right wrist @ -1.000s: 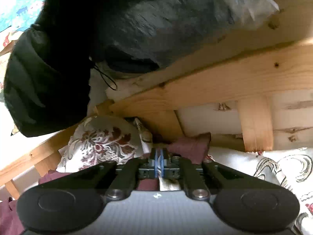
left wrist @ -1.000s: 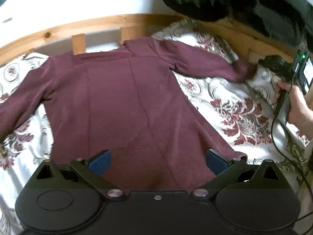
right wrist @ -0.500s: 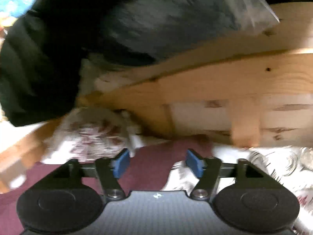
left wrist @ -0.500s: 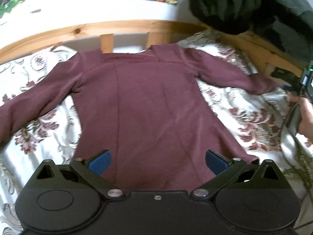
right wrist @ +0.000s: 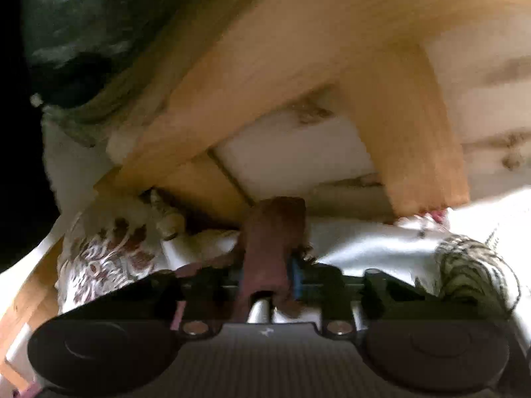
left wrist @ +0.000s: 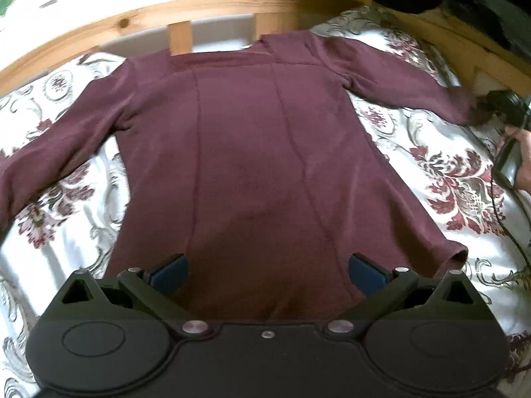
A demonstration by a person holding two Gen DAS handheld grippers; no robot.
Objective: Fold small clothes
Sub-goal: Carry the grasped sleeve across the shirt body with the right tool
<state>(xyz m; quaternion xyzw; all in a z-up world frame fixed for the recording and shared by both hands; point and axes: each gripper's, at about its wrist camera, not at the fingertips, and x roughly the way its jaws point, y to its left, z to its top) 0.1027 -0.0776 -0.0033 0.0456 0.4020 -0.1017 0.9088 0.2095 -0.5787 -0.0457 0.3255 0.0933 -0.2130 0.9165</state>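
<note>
— Between our right tongs: the maroon top's sleeve cuff, jaws just closed, pinching it for the first fold.
— Ahead of our left tongs, spread wide, its hem lies flat on the bed.

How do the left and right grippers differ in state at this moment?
The left gripper has its jaws wide apart with nothing held; the right gripper has just closed on the maroon top's sleeve cuff. The left hovers over the hem; the right sits at the sleeve end by the wooden bed frame. Both have blue pads.
</note>
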